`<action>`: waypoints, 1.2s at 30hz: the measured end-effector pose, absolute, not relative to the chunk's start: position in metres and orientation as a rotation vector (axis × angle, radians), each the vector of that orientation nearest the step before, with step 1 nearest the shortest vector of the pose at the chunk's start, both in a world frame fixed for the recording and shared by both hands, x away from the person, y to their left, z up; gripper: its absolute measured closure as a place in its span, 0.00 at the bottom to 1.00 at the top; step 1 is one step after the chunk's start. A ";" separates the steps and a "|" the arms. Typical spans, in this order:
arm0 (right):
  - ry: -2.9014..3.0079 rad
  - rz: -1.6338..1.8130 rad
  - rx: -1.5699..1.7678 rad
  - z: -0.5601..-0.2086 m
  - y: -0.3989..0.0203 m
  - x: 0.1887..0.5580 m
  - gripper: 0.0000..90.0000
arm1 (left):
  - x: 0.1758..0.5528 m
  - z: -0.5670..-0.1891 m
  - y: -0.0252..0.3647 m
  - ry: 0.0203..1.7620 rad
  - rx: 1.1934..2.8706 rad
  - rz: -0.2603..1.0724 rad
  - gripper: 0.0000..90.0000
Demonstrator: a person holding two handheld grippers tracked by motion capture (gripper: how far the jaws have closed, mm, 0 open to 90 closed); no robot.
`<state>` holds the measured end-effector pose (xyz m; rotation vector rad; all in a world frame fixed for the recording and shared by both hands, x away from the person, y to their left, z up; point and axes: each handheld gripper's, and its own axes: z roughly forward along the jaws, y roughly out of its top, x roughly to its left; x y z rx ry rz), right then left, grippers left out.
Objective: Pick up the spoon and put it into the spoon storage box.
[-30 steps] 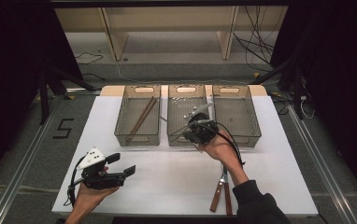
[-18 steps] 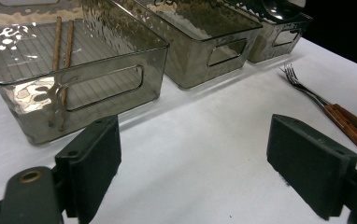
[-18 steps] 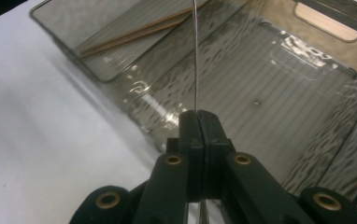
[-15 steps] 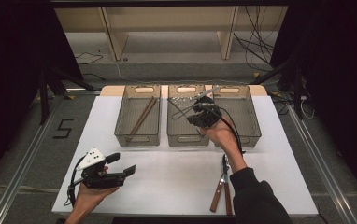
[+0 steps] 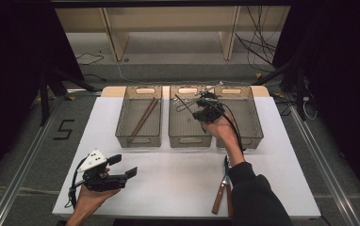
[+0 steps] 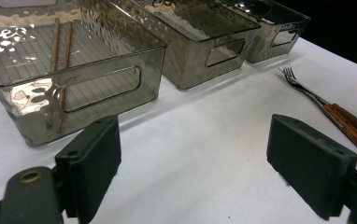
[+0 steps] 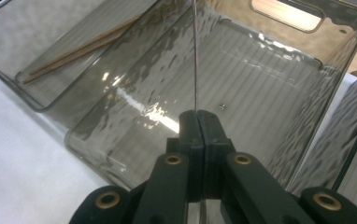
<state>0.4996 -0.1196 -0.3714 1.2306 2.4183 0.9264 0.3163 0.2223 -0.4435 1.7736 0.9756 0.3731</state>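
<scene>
Since a second ago my right gripper [image 5: 198, 112] has carried the thin metal utensil [image 5: 187, 103] up-frame over the middle bin [image 5: 189, 137]; jaws pinched on its handle, long axis running toward upper left in the high view. My left gripper [image 5: 121, 167] waits lower left, jaws apart.

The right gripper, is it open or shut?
Shut. The right gripper has its black jaws pressed together on a thin metal utensil over the middle bin.
</scene>
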 end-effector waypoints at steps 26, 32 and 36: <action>2.416 0.868 1.294 -0.397 -0.114 0.514 0.99 | 0.316 -0.444 0.222 0.973 1.774 0.373 0.19; 2.432 0.894 1.311 -0.399 -0.113 0.516 0.85 | 0.316 -0.444 0.222 0.976 1.774 0.373 0.19; 2.442 0.930 1.280 -0.395 -0.112 0.513 0.77 | 0.316 -0.444 0.222 0.975 1.775 0.374 0.19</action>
